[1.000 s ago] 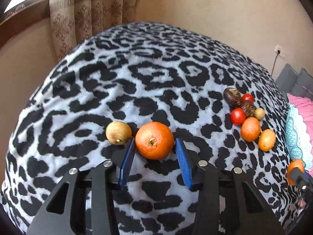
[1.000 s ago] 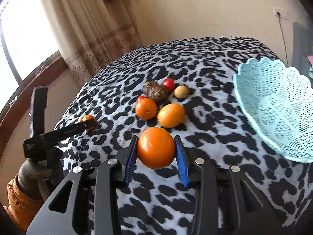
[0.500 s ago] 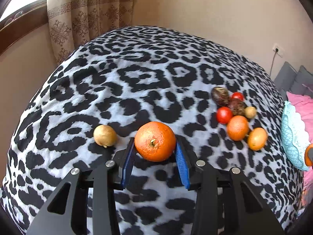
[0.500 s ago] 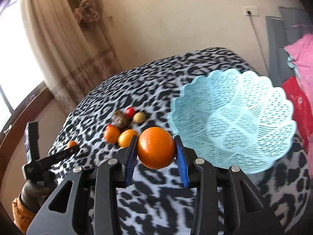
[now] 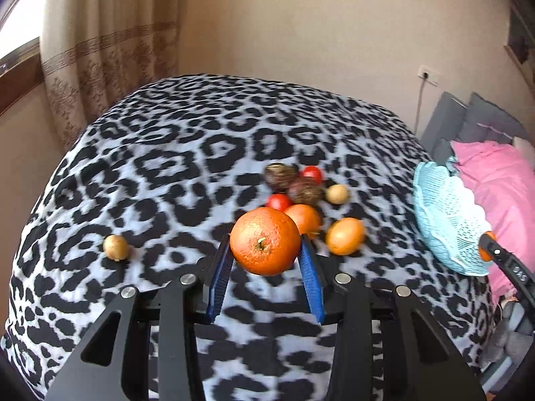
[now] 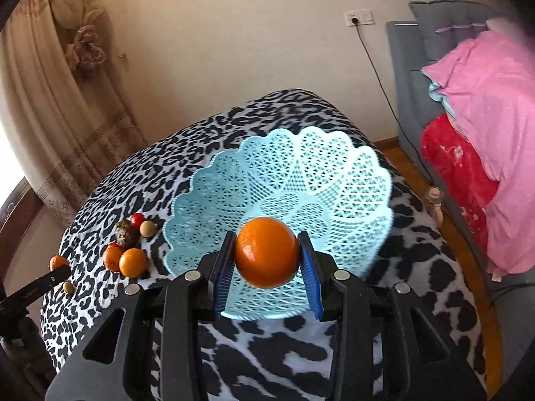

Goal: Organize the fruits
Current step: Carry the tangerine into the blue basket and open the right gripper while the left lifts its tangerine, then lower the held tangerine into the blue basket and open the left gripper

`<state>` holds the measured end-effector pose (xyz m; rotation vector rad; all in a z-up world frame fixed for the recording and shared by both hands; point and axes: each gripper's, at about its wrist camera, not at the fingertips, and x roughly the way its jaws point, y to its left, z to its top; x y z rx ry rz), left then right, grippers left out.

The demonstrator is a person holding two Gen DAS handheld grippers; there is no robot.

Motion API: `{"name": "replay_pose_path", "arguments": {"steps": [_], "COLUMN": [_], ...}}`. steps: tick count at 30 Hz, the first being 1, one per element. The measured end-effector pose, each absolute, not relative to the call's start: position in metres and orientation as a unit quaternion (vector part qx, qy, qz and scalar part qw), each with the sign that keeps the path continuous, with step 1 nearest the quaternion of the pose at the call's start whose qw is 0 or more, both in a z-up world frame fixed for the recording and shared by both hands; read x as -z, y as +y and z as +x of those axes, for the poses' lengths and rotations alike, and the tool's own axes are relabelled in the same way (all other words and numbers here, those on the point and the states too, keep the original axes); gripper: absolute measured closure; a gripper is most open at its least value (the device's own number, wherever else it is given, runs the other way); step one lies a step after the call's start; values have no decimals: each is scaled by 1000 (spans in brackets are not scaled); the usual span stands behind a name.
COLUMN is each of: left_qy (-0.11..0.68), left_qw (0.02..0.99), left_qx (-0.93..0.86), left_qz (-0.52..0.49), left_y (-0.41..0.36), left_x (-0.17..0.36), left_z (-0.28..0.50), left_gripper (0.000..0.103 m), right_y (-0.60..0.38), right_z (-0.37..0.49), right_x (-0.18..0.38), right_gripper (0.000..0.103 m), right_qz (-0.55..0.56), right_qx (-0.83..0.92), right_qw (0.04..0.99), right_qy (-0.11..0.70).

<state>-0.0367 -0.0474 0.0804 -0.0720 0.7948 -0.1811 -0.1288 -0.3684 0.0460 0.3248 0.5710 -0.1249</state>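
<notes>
A: R tool (image 6: 266,257) first. What's it got?

B: Clamped on an orange (image 6: 266,252), held up off the cloth. The basket (image 6: 214,200) is straight ahead and just below the fruit, bowl open toward the tool. That's the relation that counts: orange roughly over the near rim. I'd judge a short push fwd, then let go.

A: L tool (image 5: 265,250)?

B: Also gripping an orange (image 5: 265,240), stem end facing the cam, lifted off the surface (image 5: 167,173). Its basket (image 5: 444,220) lies well off to the R, so R tool is much nearer.

A: Beyond that?

B: Loose pile past the L orange: two orange fruits, two tomatoes (image 5: 278,201), two dark fruits, a small tan one. One more tan fruit (image 5: 115,247) sits alone, far L.

A: Any text?

B: Digits on the R tool's side in the L view, too blurry to read. No brands.
</notes>
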Motion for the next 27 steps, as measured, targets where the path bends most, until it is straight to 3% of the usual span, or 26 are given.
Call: {"name": "replay_pose_path", "arguments": {"steps": [2, 4, 5, 27], "left_qy": [384, 383, 383, 376], "left_qw": [918, 917, 917, 883], "left_qx": [98, 107, 111, 280], "left_qz": [-29, -23, -21, 25], "left_y": [-59, -69, -75, -238], "left_x": [-83, -85, -86, -91], "left_z": [-38, -40, -41, -39], "left_gripper": [63, 63, 63, 63], "right_y": [-370, -373, -375, -410], "right_z": [-134, -137, -139, -187], "right_x": [-48, -51, -51, -49], "right_gripper": [62, 49, 49, 49], "right_qz": [155, 155, 157, 188], "right_qx": [71, 80, 83, 150], "right_qw": [947, 949, 950, 946], "right_qy": [272, 262, 258, 219]}}
